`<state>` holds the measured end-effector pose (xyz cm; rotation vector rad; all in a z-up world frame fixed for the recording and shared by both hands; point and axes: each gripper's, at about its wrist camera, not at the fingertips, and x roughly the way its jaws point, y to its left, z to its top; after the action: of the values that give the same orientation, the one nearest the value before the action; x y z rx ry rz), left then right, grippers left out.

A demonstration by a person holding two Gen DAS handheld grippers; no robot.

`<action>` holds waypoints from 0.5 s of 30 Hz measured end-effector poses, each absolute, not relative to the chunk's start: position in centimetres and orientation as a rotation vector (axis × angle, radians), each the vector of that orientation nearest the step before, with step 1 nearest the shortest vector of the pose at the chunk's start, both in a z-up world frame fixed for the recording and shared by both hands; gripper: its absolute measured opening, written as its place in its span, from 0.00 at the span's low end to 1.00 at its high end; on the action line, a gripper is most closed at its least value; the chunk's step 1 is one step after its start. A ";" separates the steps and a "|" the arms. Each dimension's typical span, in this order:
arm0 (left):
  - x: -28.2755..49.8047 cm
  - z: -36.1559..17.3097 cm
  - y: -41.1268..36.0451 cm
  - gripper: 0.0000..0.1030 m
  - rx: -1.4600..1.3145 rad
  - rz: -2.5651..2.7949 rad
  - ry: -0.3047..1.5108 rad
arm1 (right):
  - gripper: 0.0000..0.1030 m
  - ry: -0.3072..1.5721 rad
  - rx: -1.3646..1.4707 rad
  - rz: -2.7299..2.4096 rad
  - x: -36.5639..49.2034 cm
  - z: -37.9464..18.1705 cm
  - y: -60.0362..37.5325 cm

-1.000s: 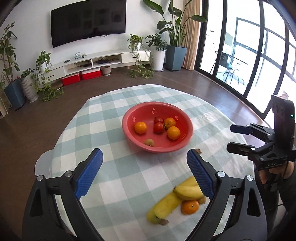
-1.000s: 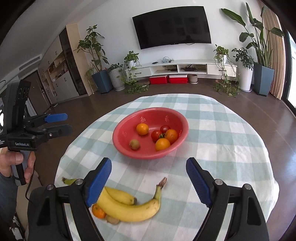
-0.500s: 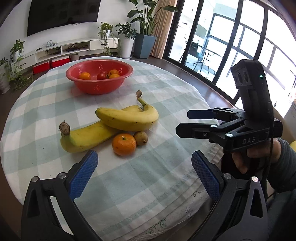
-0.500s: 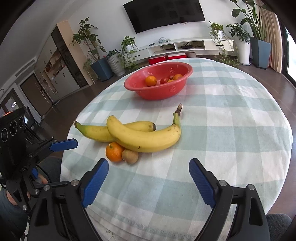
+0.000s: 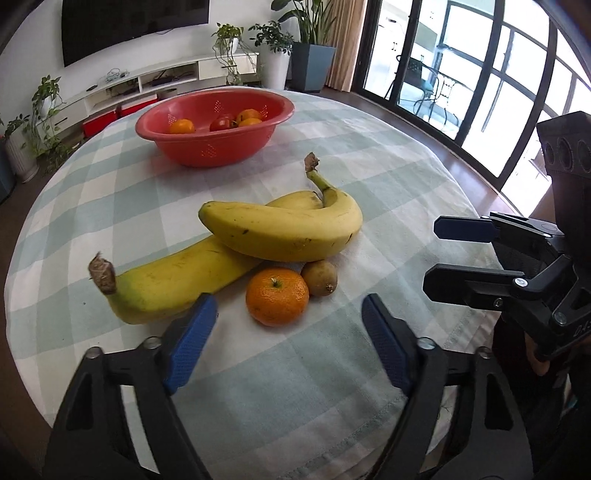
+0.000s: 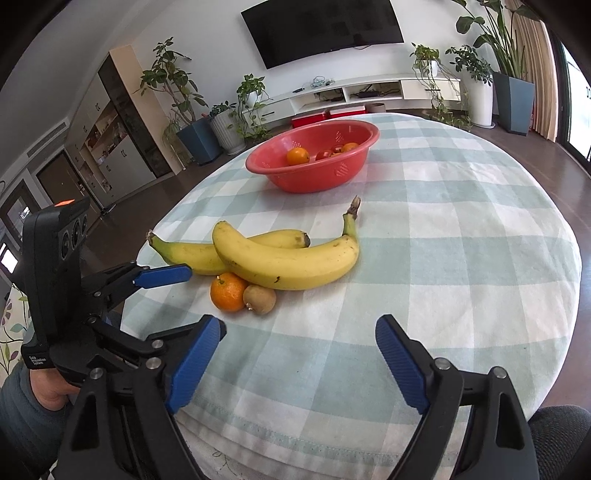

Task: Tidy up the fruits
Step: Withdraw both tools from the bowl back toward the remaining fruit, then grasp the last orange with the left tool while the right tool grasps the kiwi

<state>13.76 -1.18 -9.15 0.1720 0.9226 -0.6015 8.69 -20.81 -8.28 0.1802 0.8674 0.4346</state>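
Several fruits already sit in the bowl (image 5: 214, 127). Two bananas (image 5: 284, 229), an orange (image 5: 277, 296) and a kiwi (image 5: 319, 277) remain on the desk (image 5: 388, 166). The left claw (image 5: 288, 325), just narrowed around nothing, nears the orange; the right claw (image 6: 295, 354) gapes empty.

Wall TV (image 6: 325, 27), potted plants (image 6: 173, 96) & checked tablecloth (image 6: 461, 229) in bg.
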 end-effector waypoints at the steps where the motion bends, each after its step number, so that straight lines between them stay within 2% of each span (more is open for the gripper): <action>1: 14.1 -9.4 -1.3 0.53 0.171 -0.609 0.932 | 0.84 0.867 0.178 0.437 8.7 -8.3 -20.7; 9: 15.4 -10.0 -1.8 0.52 0.213 -0.636 0.941 | 0.82 0.872 0.172 0.444 8.6 -8.4 -20.7; 12: 15.8 -10.4 -1.9 0.46 0.222 -0.671 0.964 | 0.81 0.876 0.167 0.450 8.5 -8.4 -20.4; 15: 16.0 -10.4 -1.9 0.45 0.232 -0.687 0.967 | 0.81 0.875 0.166 0.454 8.5 -8.4 -20.4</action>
<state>15.97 -1.87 -10.41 0.2318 0.9672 -0.6872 8.49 -20.41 -8.39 0.1657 0.8748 0.4537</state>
